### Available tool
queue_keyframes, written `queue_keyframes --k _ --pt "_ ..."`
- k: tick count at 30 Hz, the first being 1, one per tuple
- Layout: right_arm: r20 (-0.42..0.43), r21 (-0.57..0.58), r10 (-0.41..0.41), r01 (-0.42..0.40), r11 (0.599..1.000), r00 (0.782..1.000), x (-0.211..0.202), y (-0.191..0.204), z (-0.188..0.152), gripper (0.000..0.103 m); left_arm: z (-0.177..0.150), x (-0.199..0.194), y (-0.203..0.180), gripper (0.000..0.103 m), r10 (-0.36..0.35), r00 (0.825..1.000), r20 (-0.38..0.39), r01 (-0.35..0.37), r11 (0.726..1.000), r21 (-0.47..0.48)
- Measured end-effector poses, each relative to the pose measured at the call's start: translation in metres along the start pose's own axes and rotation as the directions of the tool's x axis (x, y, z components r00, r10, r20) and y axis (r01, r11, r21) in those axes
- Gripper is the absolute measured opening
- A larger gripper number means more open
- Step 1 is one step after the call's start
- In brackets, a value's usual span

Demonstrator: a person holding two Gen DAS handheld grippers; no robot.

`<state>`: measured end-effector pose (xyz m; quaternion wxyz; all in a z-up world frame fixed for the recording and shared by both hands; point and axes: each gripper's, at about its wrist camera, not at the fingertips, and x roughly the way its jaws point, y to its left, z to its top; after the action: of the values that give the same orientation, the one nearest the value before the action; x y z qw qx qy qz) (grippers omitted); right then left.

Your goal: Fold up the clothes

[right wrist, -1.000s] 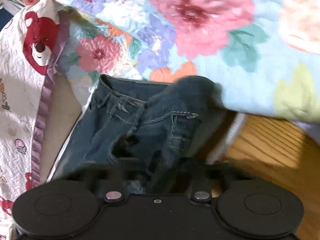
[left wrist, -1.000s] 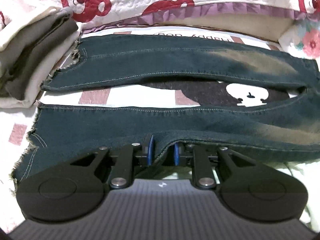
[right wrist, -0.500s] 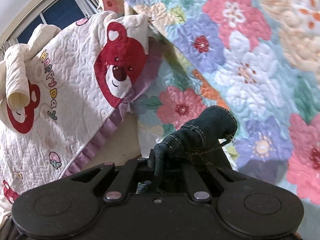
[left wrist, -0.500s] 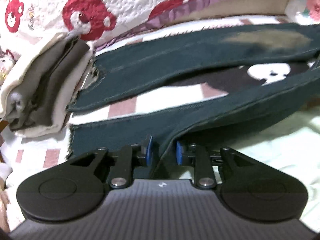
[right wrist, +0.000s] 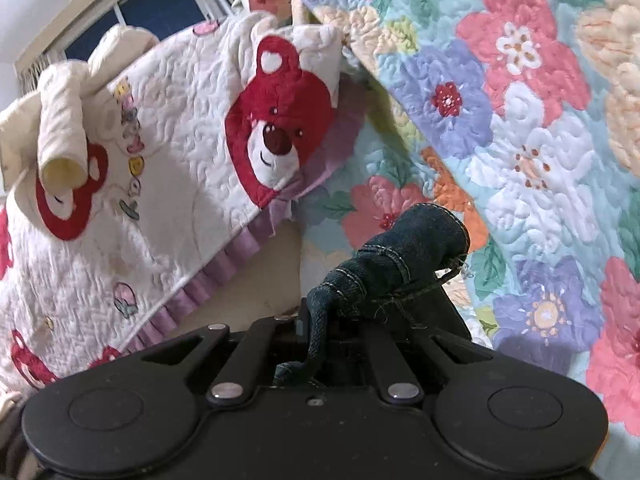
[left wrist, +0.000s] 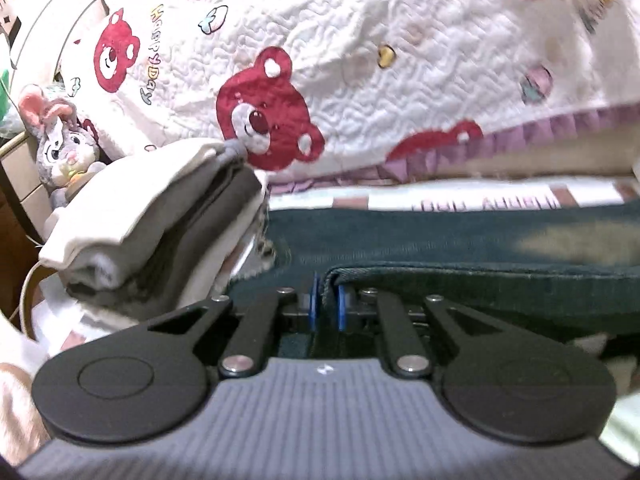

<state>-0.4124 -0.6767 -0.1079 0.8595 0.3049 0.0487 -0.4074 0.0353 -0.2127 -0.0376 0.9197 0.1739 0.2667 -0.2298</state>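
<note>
Here, left gripper [left wrist: 327, 303] closed on the folded edge of the dark denim jeans [left wrist: 460, 236]: hem edge pinched upright between the two blue pads [left wrist: 315, 300], jaws nearly together with only the cloth thickness between them. Held leg doubled back over the other leg lying flat on the bed sheet [left wrist: 480, 199], upper layer running off to the right from the jaws. Frayed leg opening located just left of the jaws, near a stack of folded beige and grey garments [left wrist: 156, 224]. White bear-print quilt [left wrist: 360, 72] banked behind the jeans; plush rabbit [left wrist: 64, 148] seated at far left.

Right gripper [right wrist: 320, 330] clamped on a bunched portion of the same jeans [right wrist: 404, 256]: stitched denim band gripped between the jaws, rest of the bundle bulging forward and to the right above the fingers, lifted clear of the bedding. Floral quilt [right wrist: 520, 120] and bear-print quilt [right wrist: 168, 168] beyond; window [right wrist: 132, 12] at upper left.
</note>
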Motion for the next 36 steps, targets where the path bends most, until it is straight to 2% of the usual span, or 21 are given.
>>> queue_keyframes --k 3,6,9,11,14,19,23,24,26,27,29,30,31,33,34,36 --pt "-0.022 0.012 0.004 -0.004 1.000 1.000 0.028 0.005 0.012 0.006 0.025 0.031 -0.002 0.010 0.012 1.000 0.003 -0.012 0.998 0.065" --pt "-0.079 -0.034 -0.045 0.043 0.998 0.996 0.076 0.021 0.027 0.005 0.040 0.067 -0.013 0.011 0.021 0.999 -0.024 -0.017 0.987 0.158" --pt "-0.130 -0.104 -0.128 0.115 0.988 0.983 0.118 0.035 0.031 0.005 0.034 0.085 -0.019 0.013 0.027 0.998 -0.048 -0.016 0.977 0.213" --pt "-0.159 -0.099 -0.162 0.147 0.984 0.974 0.136 0.035 0.029 0.004 0.028 0.092 -0.021 0.013 0.030 0.998 -0.059 -0.015 0.971 0.237" --pt "-0.179 -0.083 -0.174 0.161 0.983 0.968 0.149 0.034 0.030 0.004 0.026 0.093 -0.012 0.014 0.017 0.998 -0.068 -0.002 0.977 0.215" --pt "-0.194 -0.142 -0.140 0.114 0.983 0.971 0.151 0.047 0.034 0.004 0.023 0.095 0.003 0.011 -0.004 0.997 -0.080 0.019 0.983 0.181" --pt "-0.209 -0.113 -0.158 0.136 0.984 0.965 0.171 0.043 0.039 0.004 0.051 0.135 -0.012 0.012 0.023 0.998 -0.061 -0.010 0.981 0.196" --pt "-0.215 -0.108 -0.171 0.150 0.983 0.962 0.179 0.042 0.040 0.004 0.058 0.150 -0.016 0.016 0.037 0.997 -0.066 -0.023 0.978 0.206" --pt "-0.241 -0.121 -0.219 0.194 0.973 0.946 0.206 0.040 0.036 0.005 0.072 0.181 -0.025 0.034 0.066 0.995 -0.076 -0.048 0.973 0.227" --pt "-0.257 -0.149 -0.254 0.221 0.964 0.933 0.219 0.041 0.032 0.006 0.076 0.197 -0.030 0.046 0.078 0.993 -0.088 -0.055 0.968 0.244" --pt "-0.275 -0.231 -0.327 0.268 0.935 0.904 0.239 0.050 0.021 0.010 0.066 0.222 -0.039 0.046 0.088 0.983 -0.159 -0.031 0.945 0.327" --pt "-0.268 -0.256 -0.342 0.275 0.927 0.901 0.241 0.057 0.014 0.013 0.059 0.224 -0.043 0.047 0.089 0.984 -0.157 -0.023 0.924 0.383" --pt "-0.260 -0.282 -0.355 0.281 0.917 0.898 0.243 0.064 0.008 0.020 0.053 0.225 -0.047 0.048 0.090 0.984 -0.151 -0.017 0.903 0.430" --pt "-0.243 -0.332 -0.382 0.294 0.896 0.892 0.247 0.077 -0.005 0.039 0.044 0.218 -0.045 0.053 0.087 0.990 -0.114 -0.024 0.882 0.470" --pt "-0.233 -0.357 -0.395 0.300 0.885 0.888 0.249 0.084 -0.011 0.041 0.041 0.215 -0.043 0.053 0.084 0.991 -0.102 -0.025 0.876 0.481" --pt "-0.214 -0.405 -0.421 0.312 0.859 0.882 0.253 0.098 -0.024 0.043 0.042 0.215 -0.029 0.057 0.064 0.991 -0.119 -0.008 0.907 0.422"
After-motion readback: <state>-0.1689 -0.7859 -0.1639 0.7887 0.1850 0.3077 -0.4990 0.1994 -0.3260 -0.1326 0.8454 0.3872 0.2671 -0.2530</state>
